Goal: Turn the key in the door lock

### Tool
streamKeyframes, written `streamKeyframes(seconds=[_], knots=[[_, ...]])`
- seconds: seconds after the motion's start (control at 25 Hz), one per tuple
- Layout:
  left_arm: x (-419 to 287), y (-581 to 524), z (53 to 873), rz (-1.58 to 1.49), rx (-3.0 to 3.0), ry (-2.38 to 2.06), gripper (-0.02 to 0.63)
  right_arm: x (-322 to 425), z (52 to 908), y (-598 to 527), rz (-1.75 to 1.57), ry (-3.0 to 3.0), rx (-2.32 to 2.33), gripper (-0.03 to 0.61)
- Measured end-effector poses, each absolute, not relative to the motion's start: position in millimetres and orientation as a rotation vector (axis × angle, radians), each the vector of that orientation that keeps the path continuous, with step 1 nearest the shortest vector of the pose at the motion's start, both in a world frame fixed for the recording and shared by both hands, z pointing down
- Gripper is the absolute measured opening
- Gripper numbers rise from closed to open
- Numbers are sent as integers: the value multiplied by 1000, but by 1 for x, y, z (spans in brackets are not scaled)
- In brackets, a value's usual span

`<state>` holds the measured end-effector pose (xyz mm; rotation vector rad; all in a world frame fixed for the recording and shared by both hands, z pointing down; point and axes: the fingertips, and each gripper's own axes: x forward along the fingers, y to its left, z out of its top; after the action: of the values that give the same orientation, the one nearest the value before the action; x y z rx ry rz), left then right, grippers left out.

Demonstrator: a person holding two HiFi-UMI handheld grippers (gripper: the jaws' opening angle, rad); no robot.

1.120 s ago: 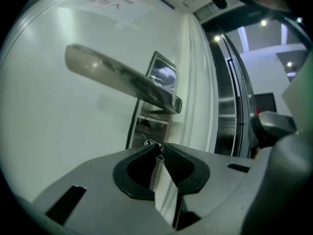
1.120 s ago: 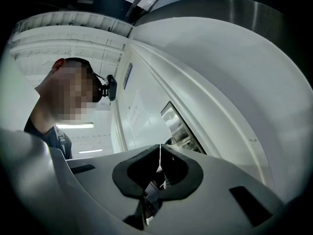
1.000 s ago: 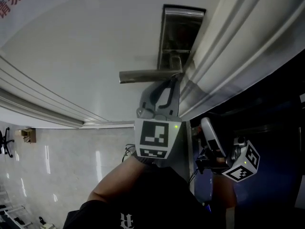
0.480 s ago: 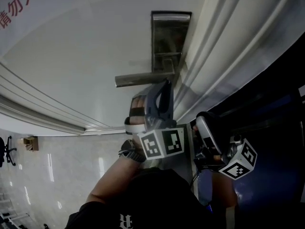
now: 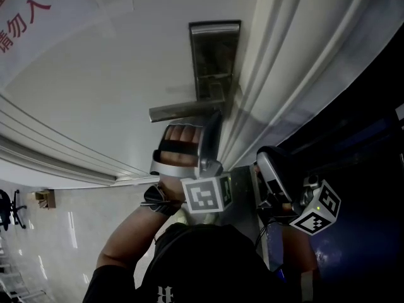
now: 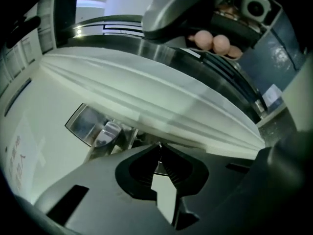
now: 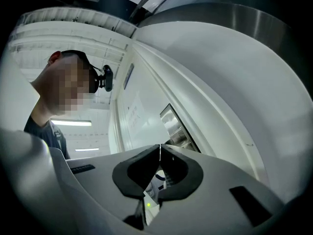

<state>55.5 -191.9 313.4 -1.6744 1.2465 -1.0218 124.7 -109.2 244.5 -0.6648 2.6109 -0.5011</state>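
Observation:
A steel lock plate [image 5: 214, 55] with a lever handle [image 5: 183, 110] sits on the white door. My left gripper [image 5: 216, 115] reaches up just under the handle, rolled onto its side, with the hand [image 5: 178, 145] to its left. In the left gripper view the left gripper [image 6: 159, 145] has its jaws closed below the lock plate [image 6: 85, 126]; a small metal piece, the key [image 6: 157, 168], shows between the pads, mostly hidden. My right gripper [image 5: 264, 156] hangs back at the lower right, apart from the door. Its own view shows the right gripper [image 7: 160, 147] closed on nothing.
The white moulded door frame [image 5: 284, 74] runs diagonally right of the lock. A dark blue surface [image 5: 366, 169] lies beyond it. Pale glossy floor tiles [image 5: 63, 232] show at lower left. Red characters [image 5: 25, 17] mark the door's upper left.
My left gripper has rolled about its axis under the handle, its marker cube swinging round and the hand coming into sight at left. The right gripper has barely moved.

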Motion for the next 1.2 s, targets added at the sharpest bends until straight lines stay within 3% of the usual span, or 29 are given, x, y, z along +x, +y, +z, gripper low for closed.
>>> streamKeyframes(seconds=[0.48, 1.2], knots=[[56, -192, 312, -1152, -1427, 1012, 19, 111, 232, -110, -449, 2624, -682, 17], [45, -152, 297, -861, -1569, 957, 34, 81, 247, -126, -487, 2619, -775, 17]])
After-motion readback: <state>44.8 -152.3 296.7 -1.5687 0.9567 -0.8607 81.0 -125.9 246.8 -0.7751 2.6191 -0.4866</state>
